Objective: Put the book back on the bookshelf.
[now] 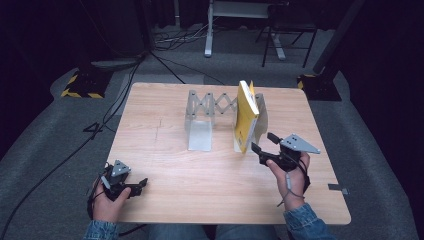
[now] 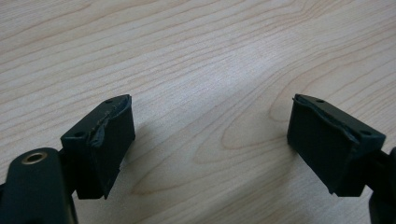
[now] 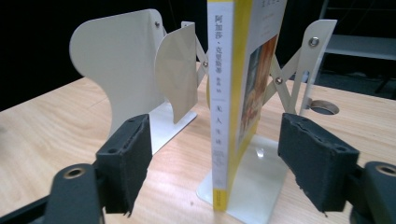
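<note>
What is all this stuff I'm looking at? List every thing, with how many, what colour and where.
Book: one, yellow with a white spine, standing upright in the rack's right end.
Expanding book rack: one, pale grey metal with scissor links, on the table's far middle.
Table: one, light wood, under it all.
Cables: several, black, on the grey floor at the left.
Metal stands: a few, pale and dark, on the floor behind the table.
Left tongs: one pair, black, open, at the near left edge.
Right tongs: one pair, black, open, just before the book, not touching it.
Hands: two, in denim sleeves, holding the tongs.
</note>
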### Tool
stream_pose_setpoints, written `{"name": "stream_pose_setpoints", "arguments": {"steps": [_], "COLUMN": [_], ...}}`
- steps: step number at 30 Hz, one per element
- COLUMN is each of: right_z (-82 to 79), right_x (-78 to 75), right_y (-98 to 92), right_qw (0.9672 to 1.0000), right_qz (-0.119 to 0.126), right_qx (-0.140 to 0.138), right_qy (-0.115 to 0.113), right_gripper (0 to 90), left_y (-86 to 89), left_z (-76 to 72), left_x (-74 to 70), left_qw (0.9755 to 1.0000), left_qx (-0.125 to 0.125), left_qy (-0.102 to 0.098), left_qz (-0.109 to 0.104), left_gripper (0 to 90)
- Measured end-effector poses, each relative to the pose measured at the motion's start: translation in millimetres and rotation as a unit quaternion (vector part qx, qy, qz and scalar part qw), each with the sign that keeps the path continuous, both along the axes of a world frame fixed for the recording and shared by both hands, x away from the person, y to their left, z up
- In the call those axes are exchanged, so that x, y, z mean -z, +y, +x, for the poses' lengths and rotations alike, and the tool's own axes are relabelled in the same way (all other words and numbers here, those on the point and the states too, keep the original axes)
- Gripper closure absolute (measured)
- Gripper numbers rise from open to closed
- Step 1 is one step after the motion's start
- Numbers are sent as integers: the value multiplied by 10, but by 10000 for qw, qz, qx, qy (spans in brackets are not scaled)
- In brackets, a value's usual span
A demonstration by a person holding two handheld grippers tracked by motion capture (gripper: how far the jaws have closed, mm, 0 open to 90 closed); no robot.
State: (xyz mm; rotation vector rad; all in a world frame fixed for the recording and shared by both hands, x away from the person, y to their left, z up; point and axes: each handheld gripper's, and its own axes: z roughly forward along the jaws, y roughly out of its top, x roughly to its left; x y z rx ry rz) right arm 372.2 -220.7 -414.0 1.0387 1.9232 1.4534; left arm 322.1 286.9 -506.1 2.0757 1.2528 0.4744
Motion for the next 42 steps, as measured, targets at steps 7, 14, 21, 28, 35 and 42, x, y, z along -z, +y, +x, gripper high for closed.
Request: {"name": "stream_pose_setpoints", "arguments": {"steps": [7,14,21,28,35,42], "right_z": [-132,-288,-406,-437,-411,-348], "right_x": [-62,-46,60,328,491,684], "right_y": [-326,-605,-806,-1083,-1260,-1376], "right_qw": [9998,9992,9971,9941,9902,9827], "right_qz": [-76,-220,-417,-572,-727,-885], "right_qx": [-134,-312,-495,-260,112,353], "right_qy": [102,115,397,880,1189,1587], "right_gripper": [224,288,281,270,243,184], "left_y": [4,1,-9,-8,-9,-9], "left_z": [3,4,19,24,24,23], "left_x": [-3,-3,-2,-3,-3,-3], "left_qw": [10000,10000,10000,10000,10000,10000], "left_qx": [14,11,10,28,22,23], "left_qy": [9,22,7,-5,-2,-1], "left_qz": [15,-4,12,32,26,27], "left_gripper": [154,154,152,152,152,152]}}
